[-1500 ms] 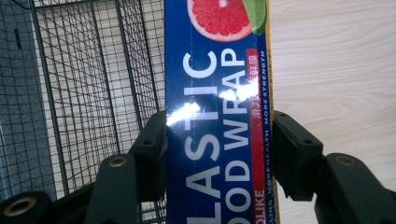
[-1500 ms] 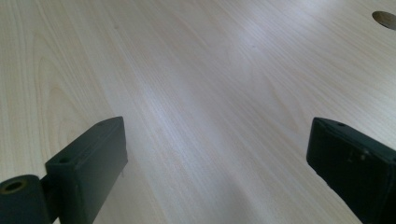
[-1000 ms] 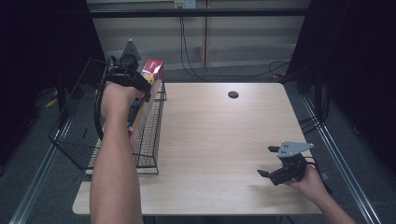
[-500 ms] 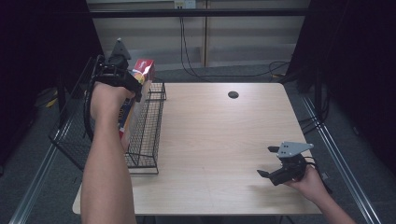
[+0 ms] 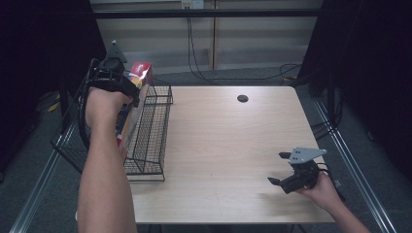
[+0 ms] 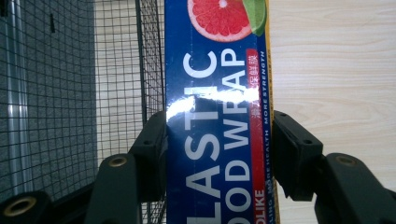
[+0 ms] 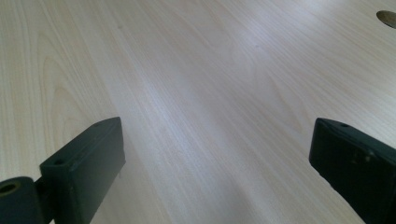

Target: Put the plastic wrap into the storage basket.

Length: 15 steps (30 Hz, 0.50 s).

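- Pale wood-grain table (image 5: 228,145) carries one black wire basket (image 5: 150,131) along its 9 o'clock edge and one dark round hole (image 5: 242,98) toward 12 o'clock.
- Two hand-held grippers are at work, one in each of the person's hands.
- Nearest, at 4 o'clock, the right gripper (image 5: 281,169) rests low over bare tabletop, jaws spread wide with nothing between them; the right gripper view shows wood grain in the gap.
- Farther off, at 10 o'clock, the left gripper (image 5: 127,92) is raised above the basket's outer side, its jaws clamped against both long sides of one box of plastic food wrap (image 6: 217,116).
- The box is long and narrow, dark blue with white lettering, a red strip down one edge and a cut grapefruit pictured at its far end; its red end (image 5: 141,73) points toward 12 o'clock.
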Each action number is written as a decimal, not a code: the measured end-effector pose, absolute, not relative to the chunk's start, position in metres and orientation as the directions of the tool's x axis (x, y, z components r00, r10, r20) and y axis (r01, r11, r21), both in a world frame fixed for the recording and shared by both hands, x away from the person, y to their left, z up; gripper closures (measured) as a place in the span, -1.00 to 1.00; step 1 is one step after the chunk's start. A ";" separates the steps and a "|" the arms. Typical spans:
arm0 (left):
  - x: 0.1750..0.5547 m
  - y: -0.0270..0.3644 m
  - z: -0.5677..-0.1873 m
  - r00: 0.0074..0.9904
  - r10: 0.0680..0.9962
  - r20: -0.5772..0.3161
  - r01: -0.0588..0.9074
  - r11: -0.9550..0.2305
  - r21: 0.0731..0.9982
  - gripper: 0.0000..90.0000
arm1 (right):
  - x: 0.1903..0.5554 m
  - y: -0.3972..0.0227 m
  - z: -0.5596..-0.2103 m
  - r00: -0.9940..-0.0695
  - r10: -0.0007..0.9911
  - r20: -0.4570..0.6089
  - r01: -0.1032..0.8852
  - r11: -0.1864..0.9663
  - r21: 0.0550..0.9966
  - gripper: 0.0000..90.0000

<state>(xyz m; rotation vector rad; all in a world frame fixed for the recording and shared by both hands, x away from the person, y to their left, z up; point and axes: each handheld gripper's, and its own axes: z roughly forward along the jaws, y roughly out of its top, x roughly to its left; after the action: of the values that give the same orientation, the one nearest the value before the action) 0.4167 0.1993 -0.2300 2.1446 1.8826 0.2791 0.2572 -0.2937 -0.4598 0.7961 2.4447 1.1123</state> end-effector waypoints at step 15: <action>0.411 0.217 -0.229 0.098 0.995 -0.019 0.939 -0.086 0.333 0.01 | 0.257 -0.294 -0.459 -0.786 0.615 -0.063 0.352 0.530 0.772 -0.94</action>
<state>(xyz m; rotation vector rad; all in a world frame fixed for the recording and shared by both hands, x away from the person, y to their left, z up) 0.4109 0.2174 -0.2293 2.1168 1.9243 0.3088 0.2572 -0.2942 -0.4592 0.8021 2.4441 1.1238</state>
